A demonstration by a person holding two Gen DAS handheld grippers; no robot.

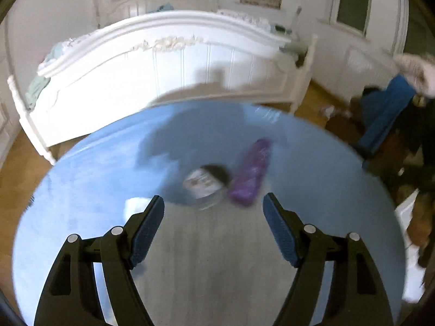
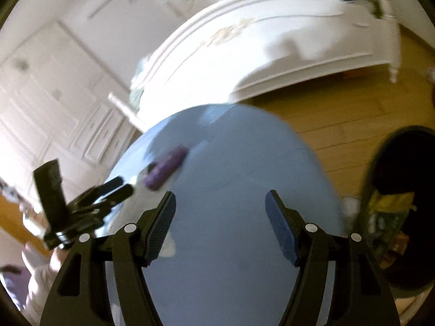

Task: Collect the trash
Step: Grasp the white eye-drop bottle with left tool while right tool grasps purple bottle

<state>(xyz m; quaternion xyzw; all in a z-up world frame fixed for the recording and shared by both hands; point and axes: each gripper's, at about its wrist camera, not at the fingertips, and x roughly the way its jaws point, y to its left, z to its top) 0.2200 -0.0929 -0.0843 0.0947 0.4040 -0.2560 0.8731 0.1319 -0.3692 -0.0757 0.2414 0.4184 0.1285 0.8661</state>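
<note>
My left gripper (image 1: 213, 206) hangs over the blue table (image 1: 81, 179) with its jaws wide apart and nothing between them. Just ahead of the fingertips sits a small cup (image 1: 204, 186) with a pale printed lid, and touching its right side lies a purple wrapper (image 1: 251, 175). My right gripper (image 2: 220, 203) is likewise spread and empty; the wrapper (image 2: 165, 172) is ahead and to its left, and a dark bin (image 2: 402, 206) with trash in it stands at its right, off the table edge. I judge the wrapper light, thin and crinkly, likely slippery, so I would pinch it across its narrow middle. The cup looks light and stiff; I would grip its sides. Blur makes all print unreadable.
</note>
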